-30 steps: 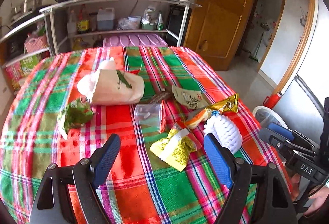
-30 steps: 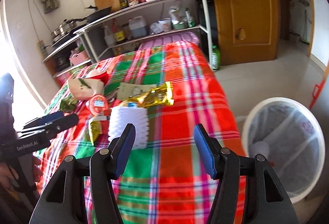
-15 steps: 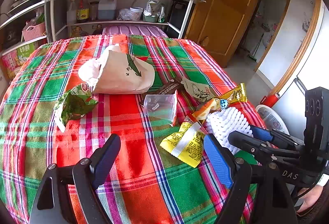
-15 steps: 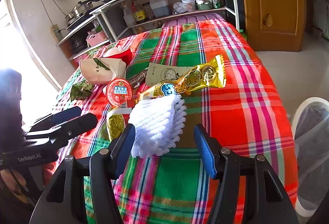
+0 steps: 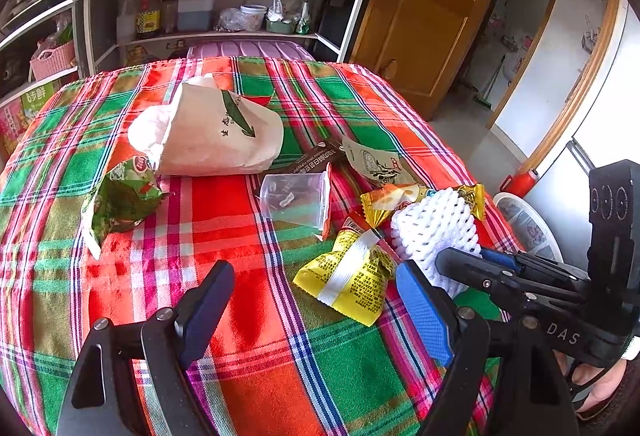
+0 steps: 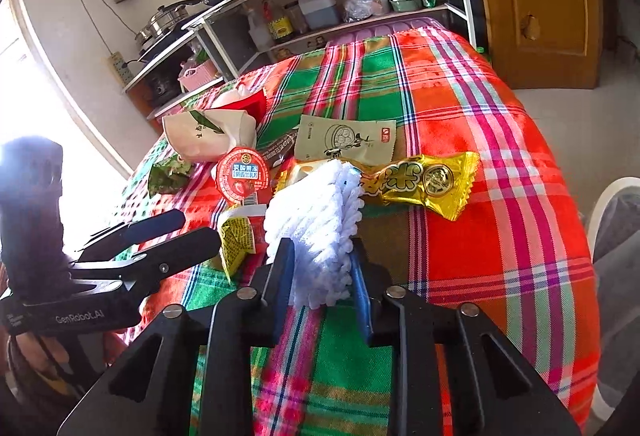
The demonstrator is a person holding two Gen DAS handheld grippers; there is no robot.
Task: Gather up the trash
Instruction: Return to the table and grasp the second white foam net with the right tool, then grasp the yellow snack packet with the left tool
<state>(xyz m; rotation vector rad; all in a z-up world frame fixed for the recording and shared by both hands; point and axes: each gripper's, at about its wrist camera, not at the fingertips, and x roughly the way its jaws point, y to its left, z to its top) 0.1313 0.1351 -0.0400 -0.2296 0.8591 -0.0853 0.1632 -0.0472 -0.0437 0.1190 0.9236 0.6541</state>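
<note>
— Where's the white foam fruit net (image 6: 316, 220)?

— On the plaid tablecloth (image 6: 480, 244), near its edge. My right gripper (image 6: 322, 272) has just been closing and now pinches the net's near end between its 2 pads; my left gripper (image 5: 316, 308) stands apart, holding nothing.

— How to lift well?

— Straight up (the gold snack wrapper (image 6: 424, 180) touches it), then across to the white bin (image 5: 528, 224).

— Anything hidden?

— The bin is mostly cut off.
</note>
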